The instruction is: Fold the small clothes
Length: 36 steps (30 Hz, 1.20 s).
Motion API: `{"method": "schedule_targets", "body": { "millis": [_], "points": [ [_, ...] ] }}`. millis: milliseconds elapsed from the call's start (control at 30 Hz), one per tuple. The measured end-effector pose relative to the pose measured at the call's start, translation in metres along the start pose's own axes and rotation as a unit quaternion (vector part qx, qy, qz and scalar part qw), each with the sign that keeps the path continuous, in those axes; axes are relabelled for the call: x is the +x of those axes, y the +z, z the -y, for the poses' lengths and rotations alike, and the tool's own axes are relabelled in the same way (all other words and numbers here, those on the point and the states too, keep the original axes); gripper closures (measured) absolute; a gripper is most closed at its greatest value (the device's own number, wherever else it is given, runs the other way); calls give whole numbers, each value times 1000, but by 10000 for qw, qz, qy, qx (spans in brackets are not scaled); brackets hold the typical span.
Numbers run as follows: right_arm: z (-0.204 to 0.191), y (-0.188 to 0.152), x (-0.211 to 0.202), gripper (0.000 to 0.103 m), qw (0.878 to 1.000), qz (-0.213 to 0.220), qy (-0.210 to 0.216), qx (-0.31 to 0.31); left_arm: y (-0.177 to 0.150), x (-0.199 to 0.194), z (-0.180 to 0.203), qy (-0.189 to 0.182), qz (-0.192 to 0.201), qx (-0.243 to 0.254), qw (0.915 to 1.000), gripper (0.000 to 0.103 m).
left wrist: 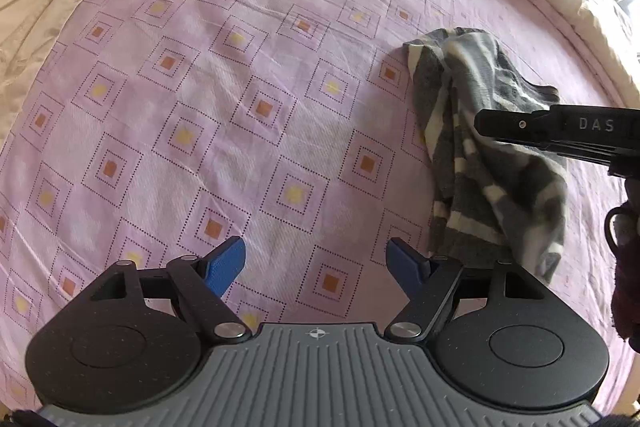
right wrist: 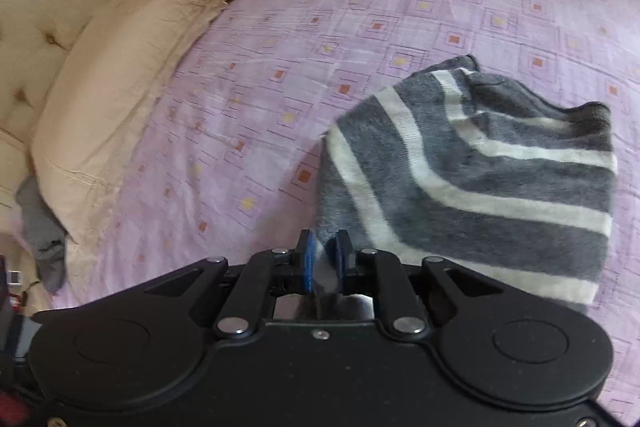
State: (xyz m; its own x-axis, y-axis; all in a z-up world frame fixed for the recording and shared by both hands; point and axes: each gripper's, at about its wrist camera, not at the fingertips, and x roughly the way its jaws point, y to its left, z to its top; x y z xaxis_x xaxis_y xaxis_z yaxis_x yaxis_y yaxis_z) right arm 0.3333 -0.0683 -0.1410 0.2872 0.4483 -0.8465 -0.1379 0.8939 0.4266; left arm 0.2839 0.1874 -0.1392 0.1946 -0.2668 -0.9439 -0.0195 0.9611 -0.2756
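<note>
Garment [right wrist: 472,187], a grey knit with white stripes, was caught by an edge between the right gripper's [right wrist: 323,255] blue fingers [right wrist: 306,259], which stood nearly together with the cloth pinched in the narrow gap; how firmly they pressed was hard to judge. From that pinch it hung and trailed down onto the pink bed sheet [right wrist: 280,47], part lifted and part bunched.

It looked soft, light and limp, likely fleecy, so it would sag and fold on itself from any single hold and carry no shape. A hem or corner seemed the sensible place to grip, with a second hold on a matching corner to spread it flat. The knit probably gave the fingers good friction, though a thin bite at an edge could slip.

Beside the garment, the left gripper [left wrist: 316,263] hung over bare sheet with its fingers spread wide and nothing between them.

What sort of garment it was could not be told: sleeves, legs or neck were lost in the folds, and its lower part was cut off behind the right gripper's body. Beyond it, toward the cream pillow [right wrist: 132,67], a grey scrap [right wrist: 42,231] lay half hidden, too unclear to name.
</note>
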Motion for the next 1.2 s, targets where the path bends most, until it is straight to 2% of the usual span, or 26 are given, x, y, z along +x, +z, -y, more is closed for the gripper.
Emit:
{"method": "schedule_targets", "body": {
  "millis": [200,433,567,600,633,667,700,933,967,1000,1033,1067,1167,1200],
  "points": [
    [7,2,-35,77,9984,450,330,-2,12,-2,14,-110,24,148,9998,27],
    [56,-3,-74,77,9946,883,-355,408,58,-11,52,-584,299,200,9976,27],
    [73,-11,-79,76,9917,940,-705,515,84,3,79,-942,309,181,9949,27],
    [76,-13,-79,75,9911,953,-778,514,87,9,84,-1006,283,181,9944,27],
    [78,-14,-79,65,9905,966,-833,517,91,17,91,-1049,228,209,9940,27],
    [81,-15,-78,53,9901,978,-854,526,95,25,97,-1060,167,253,9939,27],
    [84,-16,-78,51,9899,986,-869,531,97,32,103,-1031,125,297,9942,27],
    [99,-19,-74,51,9899,979,-868,551,110,79,118,-809,-299,254,9959,28],
    [102,-19,-73,51,9898,986,-850,575,110,82,119,-817,-296,234,9959,33],
    [104,-19,-73,51,9897,987,-841,601,110,84,119,-833,-284,213,9959,52],
    [106,-20,-72,51,9897,979,-833,631,110,85,120,-834,-238,226,9960,65],
    [108,-20,-71,51,9896,969,-829,658,109,83,122,-823,-119,304,9961,82],
    [110,-22,-70,51,9895,964,-815,706,104,72,130,-756,290,612,9948,88],
    [110,-22,-71,51,9894,976,-810,708,99,63,132,-679,559,661,9939,90]
  ]
}}
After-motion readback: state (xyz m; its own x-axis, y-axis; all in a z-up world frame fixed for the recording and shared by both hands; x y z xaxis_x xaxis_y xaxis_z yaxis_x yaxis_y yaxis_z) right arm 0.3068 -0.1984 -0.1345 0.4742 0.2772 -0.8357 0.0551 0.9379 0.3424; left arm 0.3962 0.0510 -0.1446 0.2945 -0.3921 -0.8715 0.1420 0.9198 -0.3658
